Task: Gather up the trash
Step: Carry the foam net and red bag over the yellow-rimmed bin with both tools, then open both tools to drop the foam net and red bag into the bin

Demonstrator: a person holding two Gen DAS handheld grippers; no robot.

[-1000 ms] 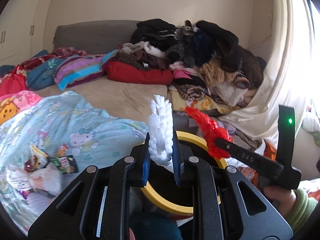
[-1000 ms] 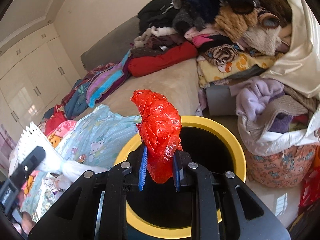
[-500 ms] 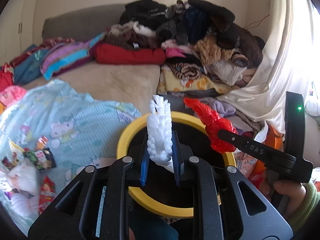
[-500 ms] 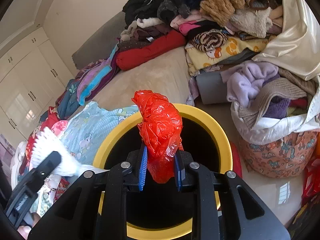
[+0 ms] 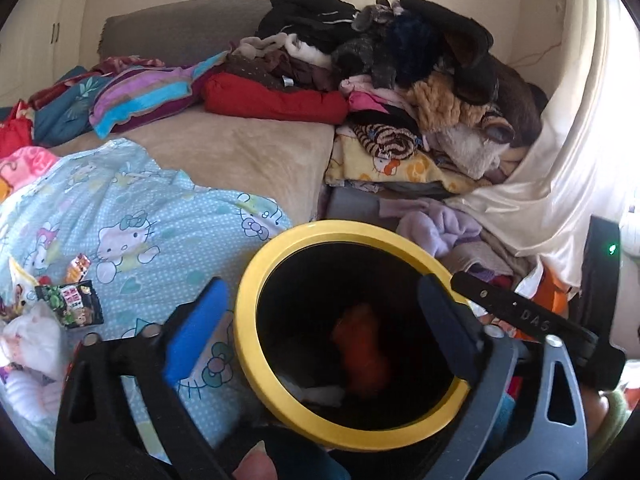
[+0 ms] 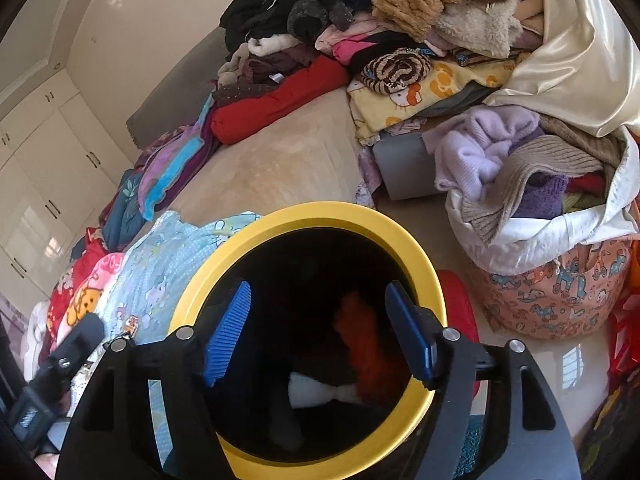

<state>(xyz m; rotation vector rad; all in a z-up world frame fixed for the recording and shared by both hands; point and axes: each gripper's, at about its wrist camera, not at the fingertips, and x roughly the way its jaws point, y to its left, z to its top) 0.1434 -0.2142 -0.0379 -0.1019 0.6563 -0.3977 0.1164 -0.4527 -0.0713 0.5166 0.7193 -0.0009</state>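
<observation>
both tools hung over the yellow-rimmed bin (image 5: 256, 280), which filled the lower centre of each view. the left gripper (image 5: 320, 328) had its jaws spread wide with nothing between them, one blue pad (image 5: 196, 332) low left over the quilt, the other finger over the bin's right rim. the right gripper (image 6: 320, 332) was likewise spread and empty, both of its pads inside the ring of the rim. down in the dark of the bin lay the red plastic bag (image 6: 368, 352) and a white scrap (image 6: 320, 394) beside it, so both pieces looked delivered.

the step in hand seemed to be the release and the lift away. to do it well, i judged each tool should rise straight up before swinging aside, jaws kept apart, so no finger caught the rim and tipped the bin.

more trash waited at the left edge of the left view: snack wrappers (image 5: 70, 304) and white crumpled bits (image 5: 28, 336) on the hello kitty quilt (image 5: 132, 208). room was tight: the bin stood hard against the bed edge, a laundry basket (image 6: 552, 296) sat to its right, and the right tool's body crossed the left view at mid right. the clearest way seemed leftward over the quilt.
</observation>
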